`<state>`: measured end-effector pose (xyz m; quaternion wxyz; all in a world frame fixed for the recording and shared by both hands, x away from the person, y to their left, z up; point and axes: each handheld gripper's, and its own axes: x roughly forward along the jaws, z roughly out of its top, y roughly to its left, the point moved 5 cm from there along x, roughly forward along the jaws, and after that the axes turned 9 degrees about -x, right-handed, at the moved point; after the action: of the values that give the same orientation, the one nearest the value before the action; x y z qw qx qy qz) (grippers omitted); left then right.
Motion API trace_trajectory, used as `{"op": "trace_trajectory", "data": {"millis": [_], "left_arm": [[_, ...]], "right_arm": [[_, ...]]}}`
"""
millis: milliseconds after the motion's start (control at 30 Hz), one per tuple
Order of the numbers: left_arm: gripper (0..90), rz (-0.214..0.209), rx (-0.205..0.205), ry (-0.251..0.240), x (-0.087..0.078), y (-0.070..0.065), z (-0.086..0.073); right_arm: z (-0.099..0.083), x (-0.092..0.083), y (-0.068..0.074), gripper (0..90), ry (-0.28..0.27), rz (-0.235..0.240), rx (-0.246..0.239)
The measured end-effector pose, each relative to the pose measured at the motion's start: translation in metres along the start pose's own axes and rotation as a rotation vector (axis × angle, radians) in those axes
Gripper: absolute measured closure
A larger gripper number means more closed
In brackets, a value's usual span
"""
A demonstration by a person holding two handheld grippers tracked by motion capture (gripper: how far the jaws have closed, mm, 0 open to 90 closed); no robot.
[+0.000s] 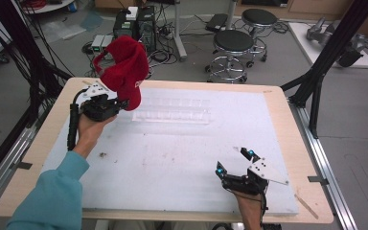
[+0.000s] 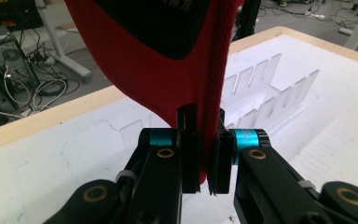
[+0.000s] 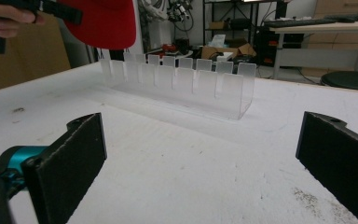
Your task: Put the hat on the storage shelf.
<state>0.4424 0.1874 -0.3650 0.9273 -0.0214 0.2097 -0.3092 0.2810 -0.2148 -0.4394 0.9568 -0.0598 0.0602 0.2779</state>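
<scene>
A red cap (image 1: 123,67) hangs in the air over the table's far left, with my left gripper (image 1: 120,102) shut on its lower edge. In the left gripper view the red cap (image 2: 158,60) rises from between the closed jaws of the left gripper (image 2: 205,163), its dark inside facing the camera. A clear slotted rack (image 1: 172,110) lies on the white board just right of the cap; the rack (image 3: 179,84) stands empty ahead in the right gripper view. My right gripper (image 1: 233,163) rests open near the front right, its pads (image 3: 70,163) wide apart.
The white board (image 1: 172,158) covers a wooden table (image 1: 297,143). Black frame posts (image 1: 326,57) stand at the right and left edges. Stools (image 1: 232,48), computers and cables sit on the floor beyond the far edge.
</scene>
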Motion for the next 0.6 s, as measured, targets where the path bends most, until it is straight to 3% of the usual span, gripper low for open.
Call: {"op": "trace_trajectory", "data": {"millis": [267,600], "left_arm": [[85.4,0.042,0.005,0.037,0.015,0.007,-0.009],[85.4,0.047,0.024,0.059,0.021,0.004,-0.013]], "right_arm": [[-0.008,0.001,0.0,0.5,-0.014,-0.007,0.01],[-0.014,0.001,-0.003,0.5,-0.05,-0.021,0.013]]}}
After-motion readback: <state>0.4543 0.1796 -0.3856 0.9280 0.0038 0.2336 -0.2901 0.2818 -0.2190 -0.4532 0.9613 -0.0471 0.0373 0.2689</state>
